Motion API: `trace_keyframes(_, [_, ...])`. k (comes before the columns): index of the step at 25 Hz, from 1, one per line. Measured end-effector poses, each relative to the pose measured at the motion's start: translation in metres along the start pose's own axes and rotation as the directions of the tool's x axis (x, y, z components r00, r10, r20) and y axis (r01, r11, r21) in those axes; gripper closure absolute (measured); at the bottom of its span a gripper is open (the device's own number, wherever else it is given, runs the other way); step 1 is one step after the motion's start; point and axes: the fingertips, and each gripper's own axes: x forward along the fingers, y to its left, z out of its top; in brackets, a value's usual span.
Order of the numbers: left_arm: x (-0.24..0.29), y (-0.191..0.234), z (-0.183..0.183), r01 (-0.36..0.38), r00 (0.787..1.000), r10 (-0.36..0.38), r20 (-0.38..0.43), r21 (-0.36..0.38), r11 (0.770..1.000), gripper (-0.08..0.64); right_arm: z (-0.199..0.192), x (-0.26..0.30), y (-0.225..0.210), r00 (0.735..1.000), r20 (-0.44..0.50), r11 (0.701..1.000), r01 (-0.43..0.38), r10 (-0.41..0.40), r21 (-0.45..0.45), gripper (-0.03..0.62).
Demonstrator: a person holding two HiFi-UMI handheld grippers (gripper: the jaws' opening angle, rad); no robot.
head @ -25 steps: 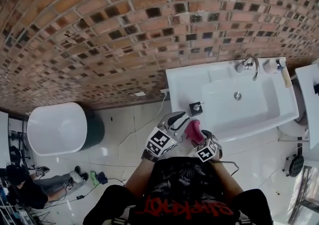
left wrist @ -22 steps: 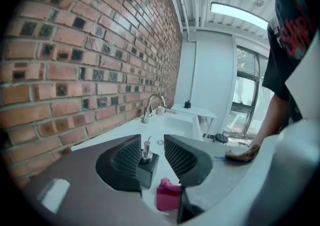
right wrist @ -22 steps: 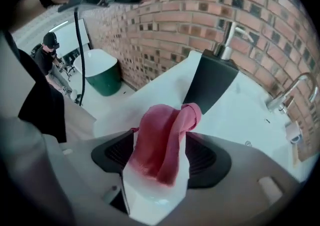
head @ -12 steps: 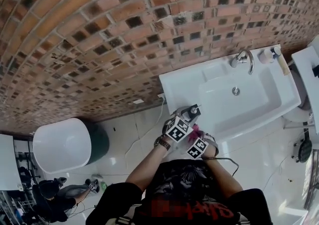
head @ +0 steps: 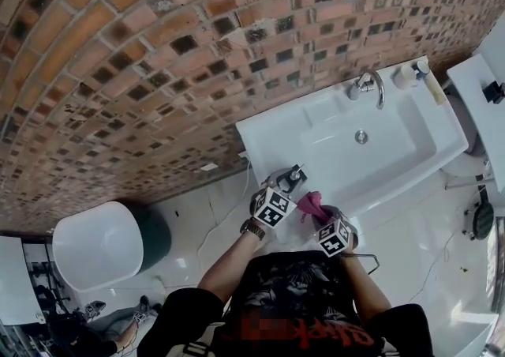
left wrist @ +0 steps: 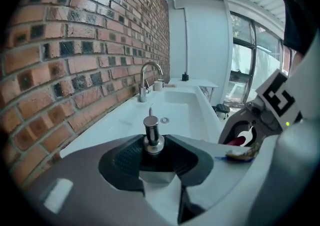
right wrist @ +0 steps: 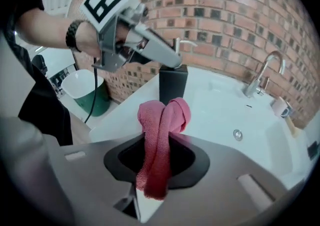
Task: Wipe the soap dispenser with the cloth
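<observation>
As the head view shows, both forearms reach forward and down to the near left corner of the sink (head: 272, 137), where the soap dispenser (head: 295, 174) stands close to the edge. The left tongs (head: 286, 185) meet it from above, and the right tongs (head: 322, 218), just beside, carry the pink cloth (head: 309, 204). Left gripper view: the tongs are clenched on the soap dispenser (left wrist: 151, 137) at its pump, with the open basin (left wrist: 182, 105) and tap (left wrist: 143, 90) beyond. Right gripper view: the tongs, having just been closing, grasp the bunched cloth (right wrist: 161, 135) just before the dispenser's black body (right wrist: 172, 85); whether cloth and body touch cannot be told.
</observation>
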Motion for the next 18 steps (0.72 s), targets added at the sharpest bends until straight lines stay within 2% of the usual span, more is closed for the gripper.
trace_keyframes(3, [-0.023, 0.001, 0.013, 0.057, 0.993, -0.044, 0.109, -0.120, 0.991, 0.420, 0.018, -0.030, -0.015, 0.991, 0.135, 0.994, -0.028, 0.014, 0.102, 0.500])
trace_keyframes(5, [-0.050, 0.005, 0.031, 0.102, 0.978, -0.061, 0.200, -0.206, 0.973, 0.420, 0.035, -0.060, -0.022, 0.964, 0.260, 0.983, -0.092, 0.048, 0.159, 0.508])
trace_keyframes(7, [-0.081, 0.013, 0.054, 0.134, 0.958, -0.054, 0.283, -0.272, 0.953, 0.420, 0.063, -0.100, -0.026, 0.913, 0.402, 0.974, -0.150, 0.071, 0.168, 0.511])
trace_keyframes(9, [-0.113, 0.022, 0.078, 0.158, 0.941, -0.045, 0.335, -0.318, 0.935, 0.420, 0.100, -0.145, -0.027, 0.845, 0.528, 0.974, -0.183, 0.086, 0.135, 0.514])
trace_keyframes(12, [-0.153, 0.027, 0.109, 0.174, 0.941, -0.046, 0.334, -0.364, 0.915, 0.420, 0.165, -0.199, -0.016, 0.749, 0.653, 0.980, -0.191, 0.115, 0.047, 0.517])
trace_keyframes(15, [-0.183, 0.020, 0.136, 0.173, 0.944, -0.048, 0.325, -0.366, 0.915, 0.420, 0.225, -0.234, 0.009, 0.658, 0.732, 0.974, -0.222, 0.175, -0.034, 0.517])
trace_keyframes(17, [-0.196, 0.014, 0.152, 0.170, 0.941, -0.047, 0.334, -0.347, 0.922, 0.420, 0.250, -0.246, 0.026, 0.618, 0.752, 0.962, -0.262, 0.231, -0.079, 0.517])
trace_keyframes(18, [-0.202, 0.011, 0.159, 0.171, 0.937, -0.047, 0.346, -0.337, 0.926, 0.420, 0.256, -0.247, 0.032, 0.607, 0.754, 0.956, -0.278, 0.252, -0.095, 0.517])
